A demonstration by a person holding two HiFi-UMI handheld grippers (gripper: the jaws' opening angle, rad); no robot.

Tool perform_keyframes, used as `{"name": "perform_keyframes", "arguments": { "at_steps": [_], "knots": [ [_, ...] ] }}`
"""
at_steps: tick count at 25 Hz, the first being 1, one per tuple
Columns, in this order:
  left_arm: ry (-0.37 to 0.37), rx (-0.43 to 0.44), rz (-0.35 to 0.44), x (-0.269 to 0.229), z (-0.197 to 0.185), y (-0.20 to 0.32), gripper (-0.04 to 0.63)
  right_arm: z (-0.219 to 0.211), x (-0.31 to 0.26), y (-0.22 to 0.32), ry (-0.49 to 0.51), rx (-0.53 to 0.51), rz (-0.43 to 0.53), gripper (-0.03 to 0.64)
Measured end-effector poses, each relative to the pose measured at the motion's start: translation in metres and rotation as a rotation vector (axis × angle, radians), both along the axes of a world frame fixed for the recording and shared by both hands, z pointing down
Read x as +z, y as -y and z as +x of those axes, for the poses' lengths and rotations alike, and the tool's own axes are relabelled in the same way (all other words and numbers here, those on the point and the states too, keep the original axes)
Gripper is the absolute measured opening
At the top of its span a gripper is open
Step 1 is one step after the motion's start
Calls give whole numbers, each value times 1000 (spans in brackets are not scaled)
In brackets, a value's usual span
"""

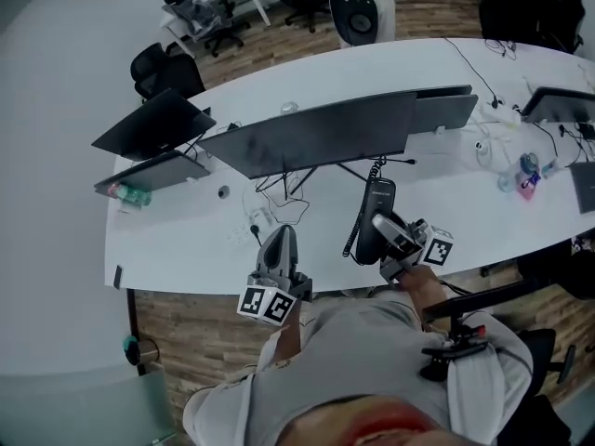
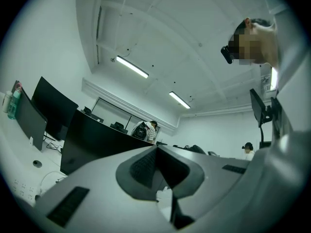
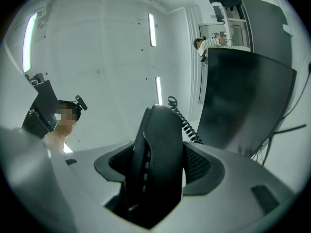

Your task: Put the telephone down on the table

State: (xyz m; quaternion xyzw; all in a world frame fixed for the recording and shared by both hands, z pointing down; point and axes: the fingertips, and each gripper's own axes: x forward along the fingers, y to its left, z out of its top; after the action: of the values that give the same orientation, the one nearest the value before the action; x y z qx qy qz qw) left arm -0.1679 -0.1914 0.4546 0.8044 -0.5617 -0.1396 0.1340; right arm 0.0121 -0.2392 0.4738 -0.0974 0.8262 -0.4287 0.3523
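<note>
A: Where is the telephone (image 3: 158, 164) right now?
B: In the right gripper (image 1: 383, 226). Its jaws are clamped on the dark handset, one pad on each side, and the handset stands on end between them

A: And where is it relative to the wide monitor (image 1: 316, 137)?
B: Just in front of the monitor's right half, on the person's side, over the white desk (image 1: 186, 240). From the head view I can't tell whether the handset's far end touches the desk or hangs above it

A: Is there a cord on it?
B: Yes, a coiled black cord (image 1: 353, 235). In the right gripper view it leaves the handset's top end, and in the head view it drops along the handset's left side, also in front of the monitor

A: What about the left gripper (image 1: 280, 240)?
B: It is in front of the monitor's middle, farther from the monitor than the telephone is, by the desk's near edge. Its jaws are brought together with nothing between them

A: Is anything between it and the monitor?
B: A loose tangle of thin cables (image 1: 279, 193), lying on the desk just in front of the monitor
</note>
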Motion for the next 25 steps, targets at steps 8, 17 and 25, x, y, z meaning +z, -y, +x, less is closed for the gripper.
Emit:
{"name": "perform_keyframes", "arguments": {
  "at_steps": [8, 17, 25],
  "knots": [
    [17, 24, -7, 0, -3, 22, 11, -13, -6, 26, 9, 9, 8, 305],
    [-16, 90, 37, -11, -20, 49, 11, -18, -42, 37, 19, 87, 49, 305],
    [-39, 102, 52, -5, -28, 60, 11, -30, -48, 42, -22, 100, 67, 304]
  ]
}}
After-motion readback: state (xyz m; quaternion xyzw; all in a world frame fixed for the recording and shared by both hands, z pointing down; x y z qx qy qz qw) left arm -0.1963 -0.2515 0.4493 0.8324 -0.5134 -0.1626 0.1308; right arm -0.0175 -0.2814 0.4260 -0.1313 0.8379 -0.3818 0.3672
